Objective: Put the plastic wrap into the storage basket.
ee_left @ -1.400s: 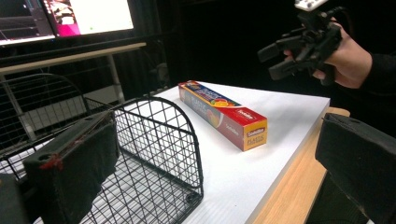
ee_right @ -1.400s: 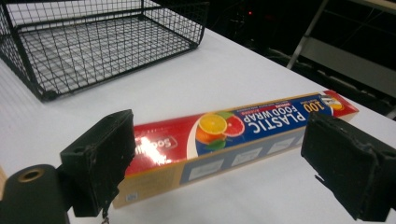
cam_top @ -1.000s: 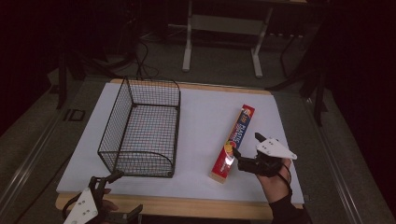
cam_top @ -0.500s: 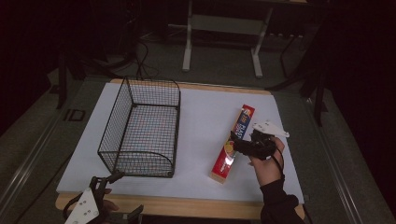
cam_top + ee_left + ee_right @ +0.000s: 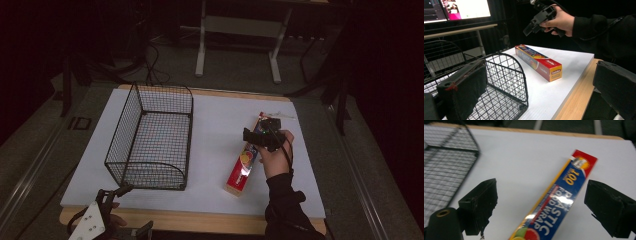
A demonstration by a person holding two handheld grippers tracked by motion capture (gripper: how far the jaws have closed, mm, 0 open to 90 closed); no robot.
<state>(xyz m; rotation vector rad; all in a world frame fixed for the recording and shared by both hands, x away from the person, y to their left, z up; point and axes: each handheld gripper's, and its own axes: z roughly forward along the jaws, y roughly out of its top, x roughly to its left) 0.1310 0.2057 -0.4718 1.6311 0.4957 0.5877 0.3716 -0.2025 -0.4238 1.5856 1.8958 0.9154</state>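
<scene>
Right gripper (image 5: 250, 135) is above the box of plastic wrap (image 5: 246, 161), roughly over its far half, jaws wide apart and pointing down. In the right gripper view the box (image 5: 559, 205) runs diagonally between the two jaws, with white table visible on both sides of it. The pads are clear of it, so nothing is gripped. Jaws eased in slightly a moment ago but remain wide, and the box is not pinched.

The box lies flat on the white table top (image 5: 215, 125), right of centre, long axis running from the near edge toward the far right corner. Red ends, blue middle, citrus picture near the close end. From the left gripper view it (image 5: 539, 62) sits just past the basket's rounded end, apart from it, with the right gripper (image 5: 534, 21) held in a hand (image 5: 560, 21) above its far end, not touching it.

Wire basket (image 5: 152, 137) stands upright on the left half of the table, well apart from the box. It looks empty through the mesh.

Left gripper (image 5: 112, 197) is low at the near left edge of the table, just short of the basket's near end. Its own view shows both jaws spread wide with nothing between them: open. The basket's arched end (image 5: 506, 75) fills the gap ahead of the left jaw; can't tell if that jaw touches the wire.

Wood edge of the table (image 5: 574, 100) runs under the other jaw.
</scene>
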